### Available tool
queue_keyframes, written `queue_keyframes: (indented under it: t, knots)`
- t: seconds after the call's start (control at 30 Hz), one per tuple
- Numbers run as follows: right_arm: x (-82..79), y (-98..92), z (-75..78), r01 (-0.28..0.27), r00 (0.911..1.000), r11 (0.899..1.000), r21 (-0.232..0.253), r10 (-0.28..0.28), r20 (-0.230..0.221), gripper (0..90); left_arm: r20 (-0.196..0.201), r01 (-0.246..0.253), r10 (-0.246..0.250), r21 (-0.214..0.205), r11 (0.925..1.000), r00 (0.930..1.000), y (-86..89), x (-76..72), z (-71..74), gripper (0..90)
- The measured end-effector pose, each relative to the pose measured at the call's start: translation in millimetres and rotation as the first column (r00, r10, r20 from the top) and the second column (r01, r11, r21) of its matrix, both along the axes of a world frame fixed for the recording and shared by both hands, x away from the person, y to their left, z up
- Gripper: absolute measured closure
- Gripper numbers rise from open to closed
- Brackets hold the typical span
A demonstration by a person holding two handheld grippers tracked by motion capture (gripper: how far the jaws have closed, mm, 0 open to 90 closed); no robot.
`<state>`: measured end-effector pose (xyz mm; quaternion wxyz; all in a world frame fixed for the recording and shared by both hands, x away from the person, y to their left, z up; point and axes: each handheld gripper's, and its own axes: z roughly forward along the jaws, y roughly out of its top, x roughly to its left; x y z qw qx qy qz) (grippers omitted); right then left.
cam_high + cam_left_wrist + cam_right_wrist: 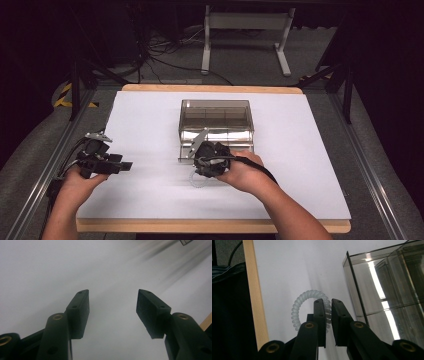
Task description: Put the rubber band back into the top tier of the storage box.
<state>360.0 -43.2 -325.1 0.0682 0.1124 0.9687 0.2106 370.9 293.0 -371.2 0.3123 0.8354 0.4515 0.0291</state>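
The right gripper point(327, 305) has its two black jaws pinched on a spiral hair tie point(308, 307). The hair tie is a pale, see-through coil bent into a ring. In the right gripper view the ring stands up on its edge, with its open middle facing the camera. One side of the ring is squeezed between the jaws, and the rest curls out to the left.

In the high view the hair tie point(198, 180) hangs just under the right gripper point(202, 165), very near the white table top point(150, 125). It sits in front of a clear brown plastic box point(216, 116), close to the box's front wall. The box has little walls inside that cut it into parts. How many parts there are is hard to tell.

The left gripper point(112, 305) has its jaws wide apart with nothing between them. In the high view it point(125, 165) lies near the left side of the table, pointing to the right, well away from the box.

No words or labels can be read on the box, the hair tie or the grippers.
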Motion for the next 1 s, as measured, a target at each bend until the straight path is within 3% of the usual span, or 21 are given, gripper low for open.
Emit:
queue_keyframes:
  t: [0.23, 0.6, 0.83, 1.0]
  knots:
    - [4.5, -5.4, 7.6, 0.006, 0.9993, 1.0, 0.015, -0.007, 0.038, 82.9, 0.003, -0.001, 0.001, -0.002, 1.0, 1.0, 0.4, -0.1, 0.5, 44.6]
    - [9.7, -15.6, 20.2, 0.042, 0.9973, 0.998, 0.045, -0.045, 0.058, 82.9, 0.003, -0.003, 0.003, -0.003, 1.0, 1.0, 0.9, -0.4, 0.9, 44.6]
    - [12.6, -21.3, 27.3, 0.079, 0.9936, 0.995, 0.054, -0.083, 0.077, 82.9, 0.002, -0.003, 0.003, -0.004, 1.0, 1.0, 1.3, -0.4, 1.1, 44.7]
    - [17.5, -27.2, 30.6, 0.124, 0.9895, 0.99, 0.065, -0.128, 0.066, 82.8, 0.002, -0.004, 0.004, -0.003, 1.0, 1.0, 0.9, -0.5, 1.0, 44.7]
